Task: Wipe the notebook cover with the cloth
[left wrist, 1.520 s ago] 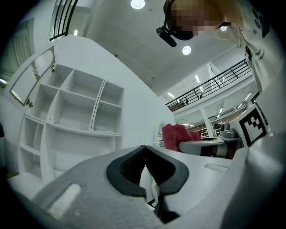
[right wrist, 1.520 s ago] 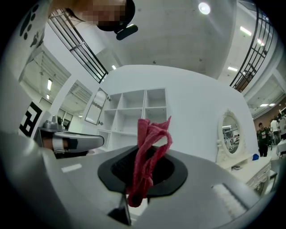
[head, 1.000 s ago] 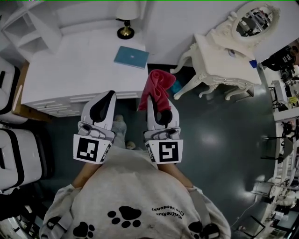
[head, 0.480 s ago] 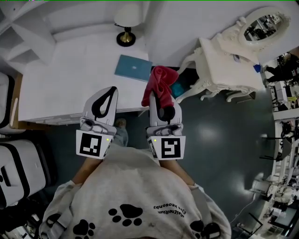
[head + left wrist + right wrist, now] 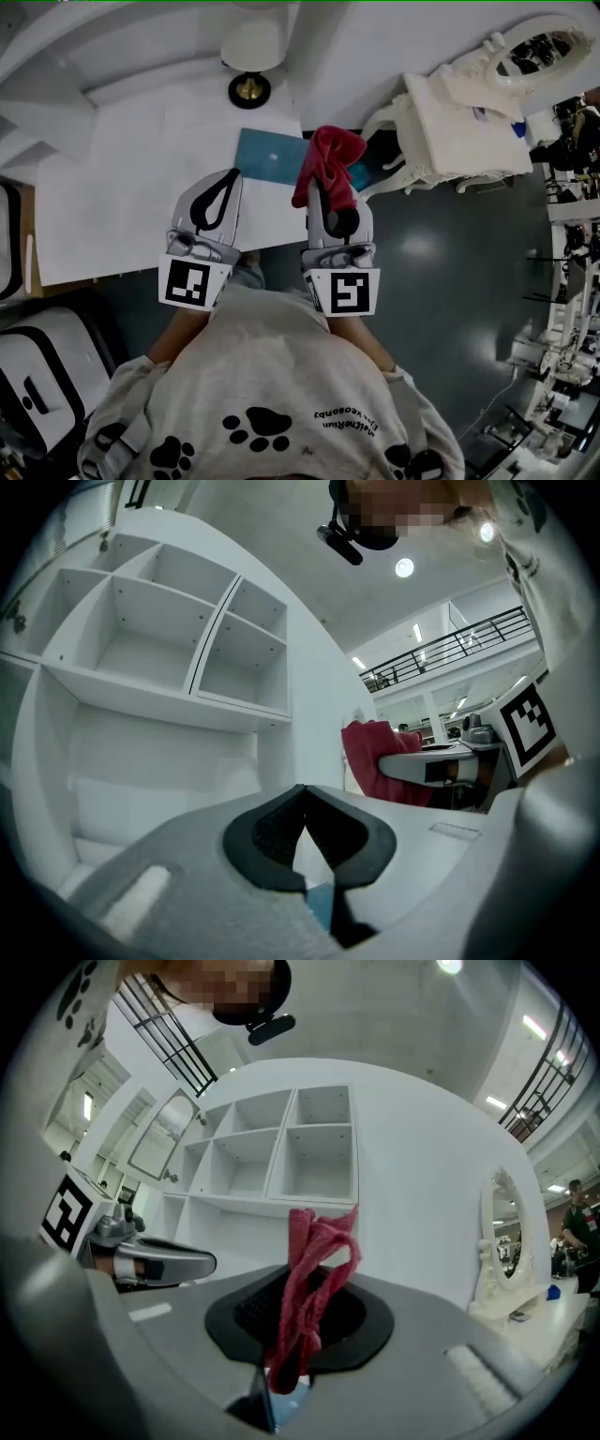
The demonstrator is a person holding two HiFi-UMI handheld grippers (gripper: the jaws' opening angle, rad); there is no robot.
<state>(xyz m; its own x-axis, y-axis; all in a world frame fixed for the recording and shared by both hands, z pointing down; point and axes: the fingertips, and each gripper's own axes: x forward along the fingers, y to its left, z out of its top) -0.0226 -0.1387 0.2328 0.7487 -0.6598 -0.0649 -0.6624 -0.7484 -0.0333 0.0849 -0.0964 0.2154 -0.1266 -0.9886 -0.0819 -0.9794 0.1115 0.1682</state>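
Note:
A teal notebook (image 5: 267,155) lies flat on the white desk (image 5: 122,187), near its right edge. My right gripper (image 5: 317,185) is shut on a red cloth (image 5: 328,161), which bunches up from the jaws and overlaps the notebook's right end in the head view. In the right gripper view the cloth (image 5: 314,1260) hangs pinched in the right gripper (image 5: 302,1290). My left gripper (image 5: 231,175) hovers just short of the notebook's near left corner, shut and empty. Its jaws meet at the tips in the left gripper view (image 5: 302,792), with a teal sliver of notebook (image 5: 322,904) below.
A lamp with a brass base (image 5: 248,89) stands behind the notebook. White cubby shelves (image 5: 169,639) rise at the desk's back. An ornate white dressing table (image 5: 469,122) with an oval mirror (image 5: 542,52) stands to the right. White cases (image 5: 42,370) sit on the dark floor at left.
Both grippers have moved forward over the desk toward the notebook. The cloth now overlaps the notebook's right end. Both stay shut.

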